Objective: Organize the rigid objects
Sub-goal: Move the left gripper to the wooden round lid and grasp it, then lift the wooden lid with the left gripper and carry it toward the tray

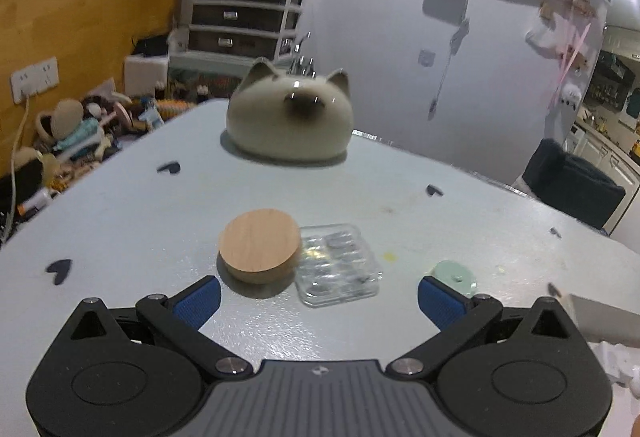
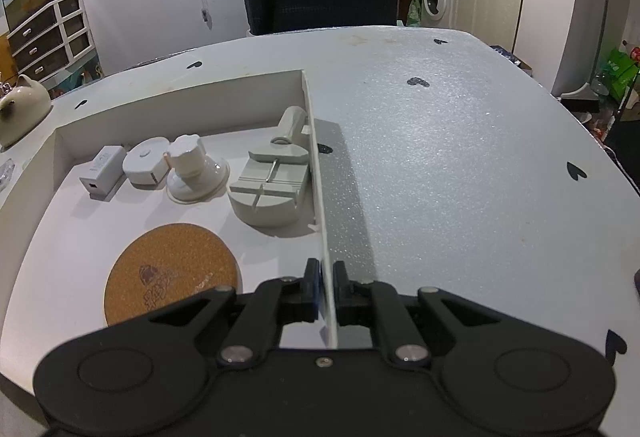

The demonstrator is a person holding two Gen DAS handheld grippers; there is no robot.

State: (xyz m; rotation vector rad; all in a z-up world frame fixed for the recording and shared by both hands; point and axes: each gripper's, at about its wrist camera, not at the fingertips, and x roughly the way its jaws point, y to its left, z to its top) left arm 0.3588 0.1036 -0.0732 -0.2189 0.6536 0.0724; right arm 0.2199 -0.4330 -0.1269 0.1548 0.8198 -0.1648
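In the left wrist view my left gripper [image 1: 319, 297] is open above the table. Just ahead of its blue pads [image 1: 200, 299] lie a round wooden disc [image 1: 259, 245] and, touching it on the right, a clear plastic case [image 1: 338, 269]. A pale green disc [image 1: 454, 277] lies by the right pad. In the right wrist view my right gripper [image 2: 327, 289] is shut on the right wall [image 2: 320, 197] of a white box. In the box lie a cork coaster [image 2: 172, 273], a grey round tool [image 2: 272, 185], a white suction knob [image 2: 196, 169], a white puck [image 2: 142, 165] and a small adapter [image 2: 102, 175].
A cat-shaped ceramic pot [image 1: 290, 117] stands at the table's far end, also seen as the cat pot [image 2: 20, 105] left of the box. A dark chair [image 2: 324, 3] is behind the table. Black heart marks [image 1: 60, 269] dot the tabletop. Clutter lies on the floor at left.
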